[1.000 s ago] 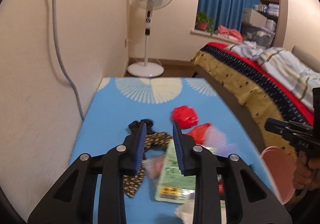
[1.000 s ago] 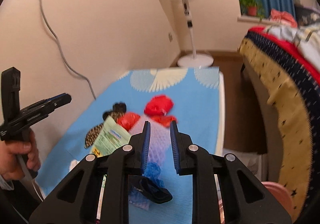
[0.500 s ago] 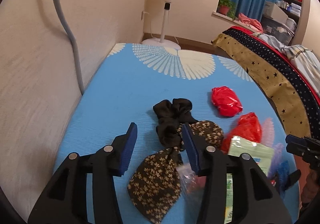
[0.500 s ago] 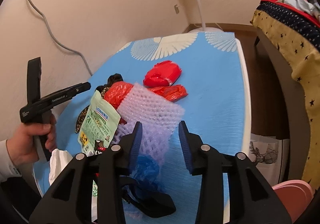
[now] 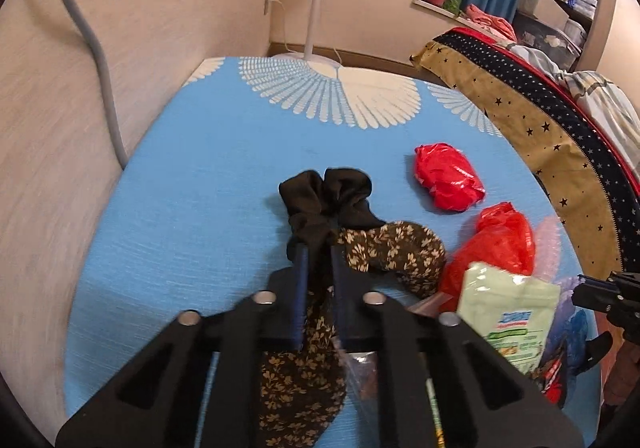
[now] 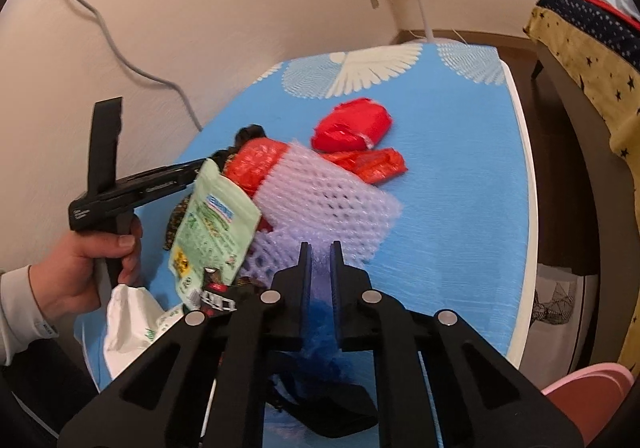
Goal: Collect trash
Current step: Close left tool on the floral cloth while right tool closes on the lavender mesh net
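Note:
Trash lies on a blue table (image 5: 192, 184). My left gripper (image 5: 318, 250) is shut on a black scrunchie (image 5: 326, 200) joined to a floral cloth (image 5: 394, 248). My right gripper (image 6: 319, 248) is shut on a lilac foam net (image 6: 320, 196). Beside them lie a red wrapper (image 5: 446, 180) (image 6: 352, 126), a red plastic bag (image 5: 496, 244) (image 6: 256, 162) and a green pouch (image 5: 508, 308) (image 6: 212, 228). A blue net (image 6: 320, 344) lies under the right gripper. The left gripper also shows in the right wrist view (image 6: 200, 168).
A white bag (image 6: 128, 316) sits at the table's near left corner. A pink bin (image 6: 584, 392) stands on the floor at the right. A bed (image 5: 560, 120) runs along the right side. A fan stand (image 5: 316, 8) and a wall cable (image 5: 92, 60) are behind.
Both grippers were open half a second ago and have closed: the left on the black scrunchie, the right on the lilac foam net. Both moved forward and down.

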### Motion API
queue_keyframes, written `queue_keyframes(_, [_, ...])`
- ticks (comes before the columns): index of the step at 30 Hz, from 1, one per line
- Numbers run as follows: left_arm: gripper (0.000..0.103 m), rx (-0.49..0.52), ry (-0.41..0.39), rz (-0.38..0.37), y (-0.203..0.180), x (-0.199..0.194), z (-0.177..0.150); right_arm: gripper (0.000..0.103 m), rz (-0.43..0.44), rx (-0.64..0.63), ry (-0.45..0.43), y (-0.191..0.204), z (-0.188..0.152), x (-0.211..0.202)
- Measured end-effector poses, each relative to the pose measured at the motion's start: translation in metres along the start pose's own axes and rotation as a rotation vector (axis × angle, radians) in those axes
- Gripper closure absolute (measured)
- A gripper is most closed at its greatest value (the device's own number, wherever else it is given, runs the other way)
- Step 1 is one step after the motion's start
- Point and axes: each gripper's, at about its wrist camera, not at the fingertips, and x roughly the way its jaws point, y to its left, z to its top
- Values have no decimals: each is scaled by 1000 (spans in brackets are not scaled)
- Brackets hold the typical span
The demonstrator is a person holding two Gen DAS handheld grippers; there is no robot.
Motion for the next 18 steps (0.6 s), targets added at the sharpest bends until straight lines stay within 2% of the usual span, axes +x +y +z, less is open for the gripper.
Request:
queue_keyframes(8, [101, -26, -53, 17, -2, -30, 7, 95, 30, -43, -109, 20, 19, -35])
queue_keyframes(18, [101, -29, -155, 55, -9, -91, 12, 96, 19, -72, -214, 43, 33, -68])
